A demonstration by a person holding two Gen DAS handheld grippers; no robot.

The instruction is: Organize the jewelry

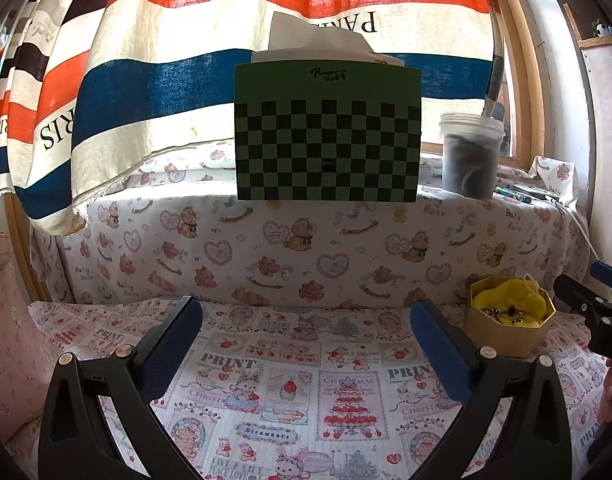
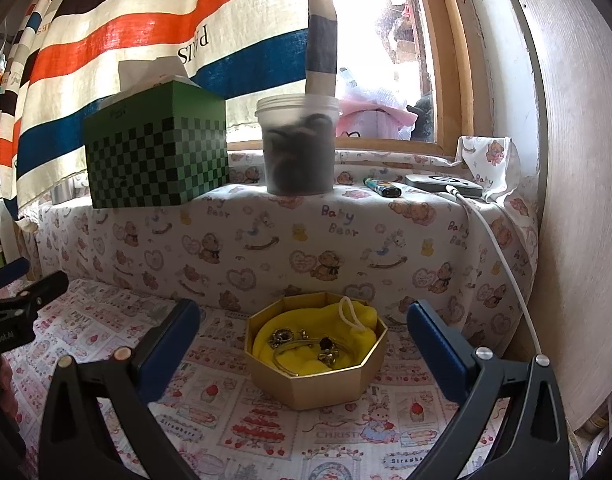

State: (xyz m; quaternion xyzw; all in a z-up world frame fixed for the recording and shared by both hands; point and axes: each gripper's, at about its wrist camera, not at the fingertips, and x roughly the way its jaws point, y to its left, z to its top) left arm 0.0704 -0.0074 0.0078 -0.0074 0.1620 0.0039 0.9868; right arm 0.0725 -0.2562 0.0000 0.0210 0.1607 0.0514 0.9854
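Observation:
A gold octagonal box (image 2: 326,388) stands on the printed cloth, lined with a yellow pouch (image 2: 358,320). Rings and a thin bangle (image 2: 301,346) lie inside it. My right gripper (image 2: 303,336) is open and empty, its blue pads either side of the box, a little short of it. The box also shows in the left wrist view (image 1: 506,332) at the right. My left gripper (image 1: 306,328) is open and empty over bare cloth, left of the box. The right gripper's tips (image 1: 586,296) show at that view's right edge.
A raised ledge under teddy-bear fabric (image 2: 306,240) runs behind the box. On it stand a green checkered tissue box (image 2: 157,152), a plastic tub of dark items (image 2: 297,148), a lighter (image 2: 382,188) and a device with a white cable (image 2: 442,186). A striped curtain (image 1: 225,40) hangs behind. A wall (image 2: 578,240) is at the right.

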